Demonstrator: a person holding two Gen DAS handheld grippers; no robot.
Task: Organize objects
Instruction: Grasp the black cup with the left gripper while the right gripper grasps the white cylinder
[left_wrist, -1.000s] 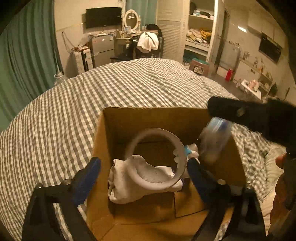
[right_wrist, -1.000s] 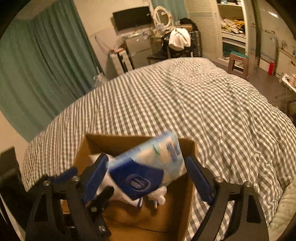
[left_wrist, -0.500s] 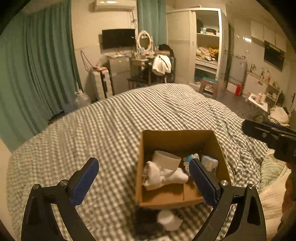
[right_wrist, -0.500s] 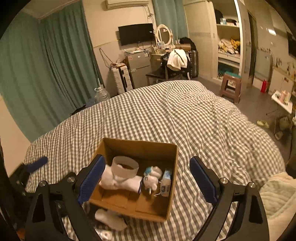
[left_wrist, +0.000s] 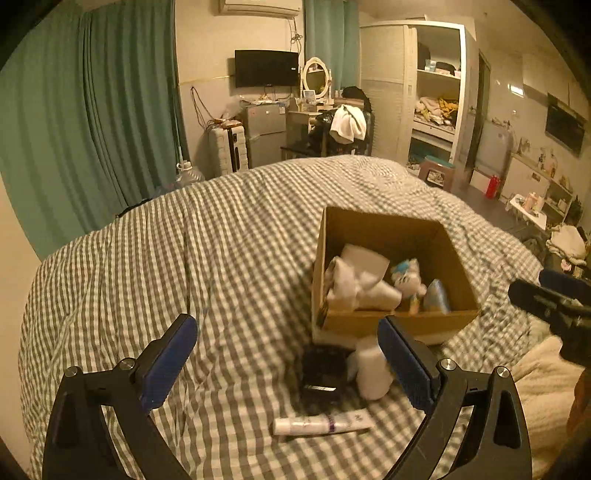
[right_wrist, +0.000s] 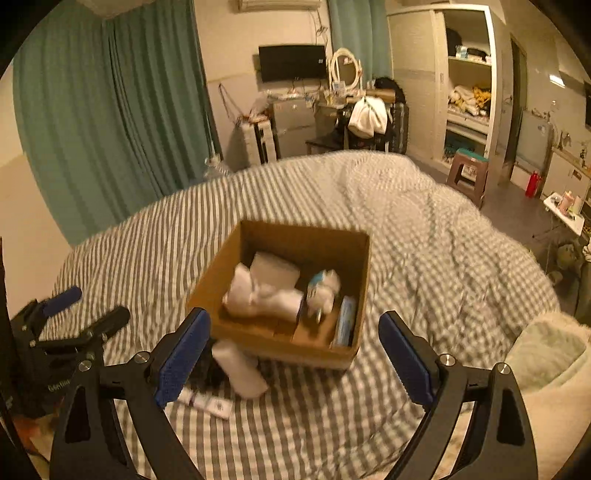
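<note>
Left gripper is hanging over the checked bedspread, jaws spread wide, gripping nothing. Right gripper is doing the same, jaws wide apart and empty.

Nearest the left camera, a white tube is lying flat on the bedspread. Just behind it a black case is sitting, with a white sock roll just beside it on the right; the sock roll is partly hiding behind the left gripper's right finger. Both are lying right up against the near wall of the cardboard box.

The box is sitting open on the bedspread, right of center in the left view. Inside it a white cloth bundle is lying at the left with a white roll behind it, a small white-and-blue plush toy is standing in the middle, and a blue tissue pack is leaning on edge at the right.

In the right view the same box is showing between the fingers, slightly blurred, with the sock roll and tube lying just in front of its near-left corner. A pale fluffy blanket is lying at the right edge.

Far back, green curtains, a wall TV, an oval mirror and an open wardrobe are standing along the wall.
</note>
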